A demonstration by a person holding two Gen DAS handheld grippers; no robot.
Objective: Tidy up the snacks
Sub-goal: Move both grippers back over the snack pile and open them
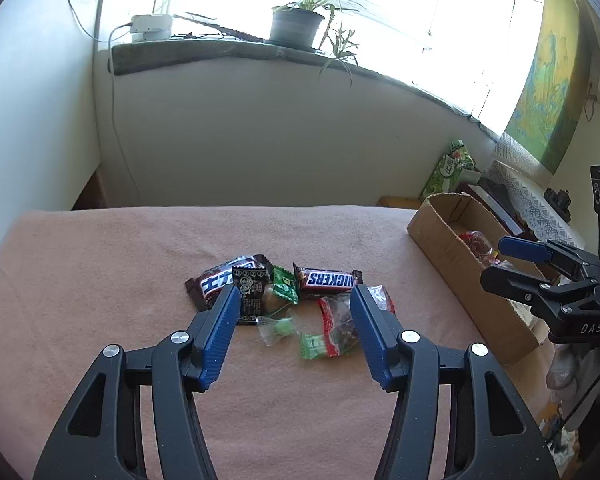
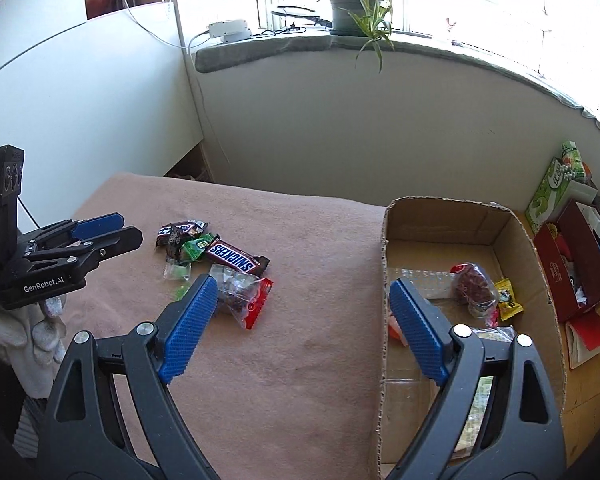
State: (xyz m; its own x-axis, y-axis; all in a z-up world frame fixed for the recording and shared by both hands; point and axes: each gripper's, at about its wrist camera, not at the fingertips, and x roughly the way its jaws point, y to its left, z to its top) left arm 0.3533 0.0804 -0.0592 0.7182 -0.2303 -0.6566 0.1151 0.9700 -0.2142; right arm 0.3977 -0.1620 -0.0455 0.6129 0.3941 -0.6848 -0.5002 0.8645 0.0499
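you are working over a surface (image 1: pixel 100 280) draped in a pinkish-brown cloth, set against a pale wall under a bright window, with a potted plant (image 1: pixel 296 28) sitting on the sill.

your left gripper (image 1: pixel 294 300) is hovering with its blue fingers (image 1: pixel 220 332) spread wide and holding nothing. the snack pile is lying just beyond and between them: a snickers bar (image 1: pixel 327 279) at the far side, a clear red-edged packet (image 1: pixel 340 326) beside the right finger, green candies (image 1: pixel 285 286) in the middle, and a dark chocolate bar (image 1: pixel 216 280) partly behind the left finger.

your right gripper (image 2: pixel 300 284) is also gaping wide and empty, its left finger over the cloth near the red-edged packet, its right finger over the cardboard box (image 2: pixel 440 216). the box is standing at the right edge of the surface, already holding a red-and-clear packet (image 2: pixel 474 284) and a yellow candy (image 2: pixel 508 300).

a green carton (image 2: pixel 558 184) and a red box (image 2: pixel 572 264) are sitting past the cardboard box.
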